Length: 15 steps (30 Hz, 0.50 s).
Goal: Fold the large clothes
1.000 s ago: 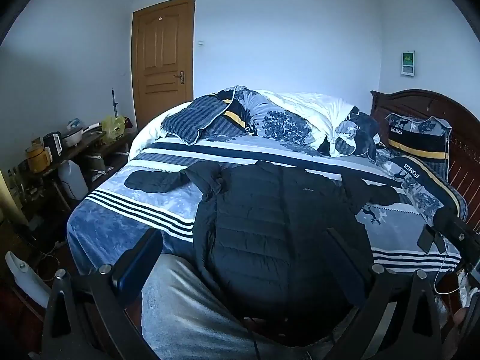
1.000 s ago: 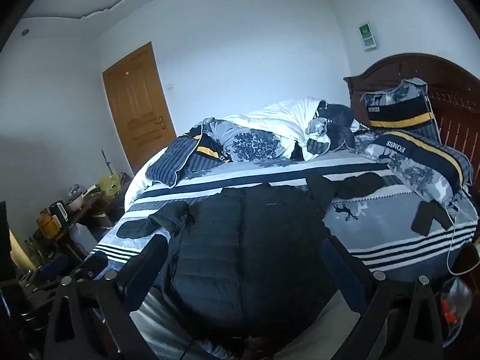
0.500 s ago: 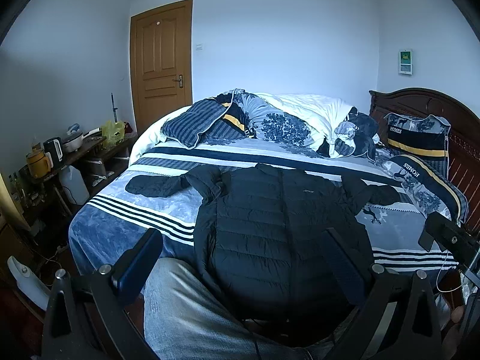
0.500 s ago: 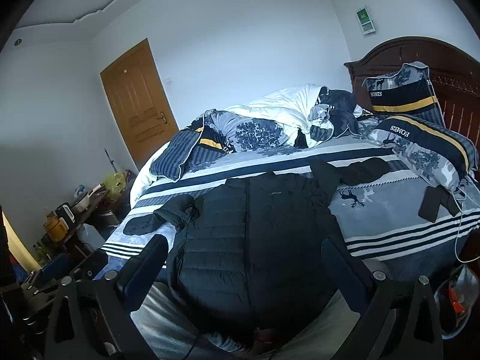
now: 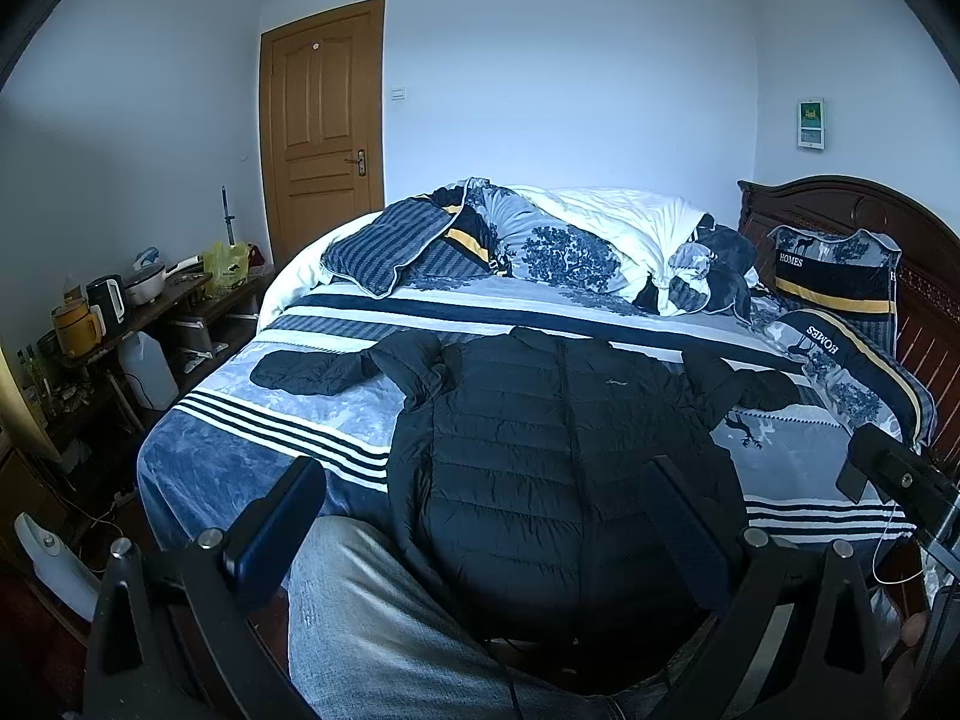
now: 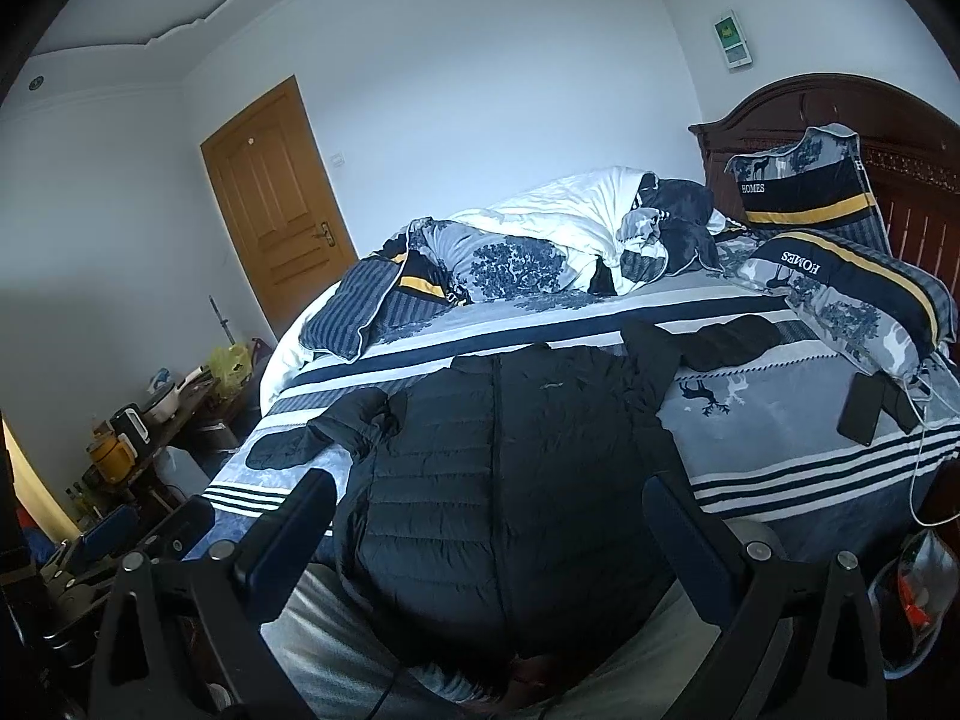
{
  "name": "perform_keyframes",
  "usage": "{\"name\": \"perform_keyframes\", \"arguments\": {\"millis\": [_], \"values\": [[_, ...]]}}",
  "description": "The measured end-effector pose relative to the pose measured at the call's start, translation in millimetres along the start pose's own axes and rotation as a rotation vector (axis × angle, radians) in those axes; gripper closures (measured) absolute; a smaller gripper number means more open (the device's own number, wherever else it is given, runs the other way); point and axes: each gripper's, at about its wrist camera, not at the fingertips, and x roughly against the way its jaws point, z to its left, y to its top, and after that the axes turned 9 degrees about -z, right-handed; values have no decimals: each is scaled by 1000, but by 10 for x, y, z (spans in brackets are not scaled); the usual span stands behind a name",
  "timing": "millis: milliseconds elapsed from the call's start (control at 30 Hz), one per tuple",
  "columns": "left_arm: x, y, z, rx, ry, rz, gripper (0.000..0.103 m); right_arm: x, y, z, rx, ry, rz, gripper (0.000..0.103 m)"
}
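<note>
Lying flat on the bed (image 5: 252, 450), front up, collar far, hem toward you, the black puffer jacket (image 5: 558, 456) sits ahead below your left gripper (image 5: 480, 528) and right gripper (image 6: 486, 540), both jaws spread and empty, neither clearly nearer.

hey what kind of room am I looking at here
Almost certainly a home bedroom: a bed with a dark wooden headboard, a pile of patterned pillows and a duvet, and a black puffer jacket spread flat on it. A wooden door stands shut behind.
</note>
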Motion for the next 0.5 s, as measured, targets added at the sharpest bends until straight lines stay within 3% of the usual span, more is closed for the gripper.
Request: {"name": "perform_keyframes", "arguments": {"millis": [500], "values": [[-20,14,-18,2,-4,9,0,-33,-24,-38,-9,8,9,0]]}}
